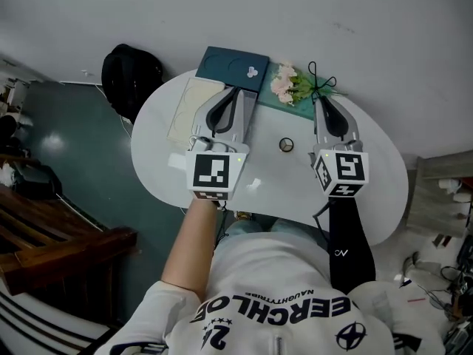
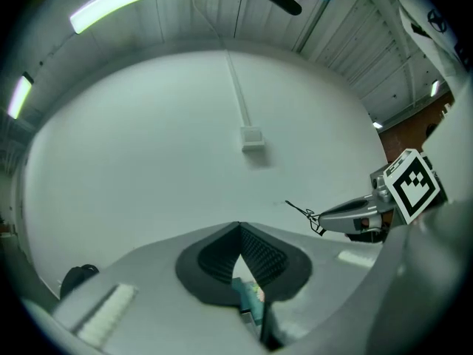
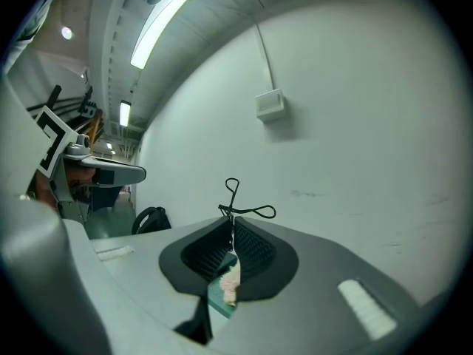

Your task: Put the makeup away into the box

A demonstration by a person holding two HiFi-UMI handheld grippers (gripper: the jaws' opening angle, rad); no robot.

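A black eyelash curler (image 1: 319, 81) sticks up from my right gripper (image 1: 320, 99), which is shut on it; its looped handles (image 3: 235, 198) rise above the tips of that gripper (image 3: 231, 226). It hangs over the teal box (image 1: 299, 108) that has pink flowers (image 1: 284, 86) in it. My left gripper (image 1: 237, 91) is shut with nothing in it, its tips (image 2: 239, 231) over the edge of a dark teal lid (image 1: 230, 65). A small round compact (image 1: 287, 145) lies on the white table (image 1: 384, 176) between the two grippers.
A flat cream case (image 1: 189, 111) lies on the table left of the left gripper. A black backpack (image 1: 131, 76) sits on the floor beyond the table's left end. A wooden bench (image 1: 52, 235) stands at the left. A white wall (image 2: 185, 139) is behind the table.
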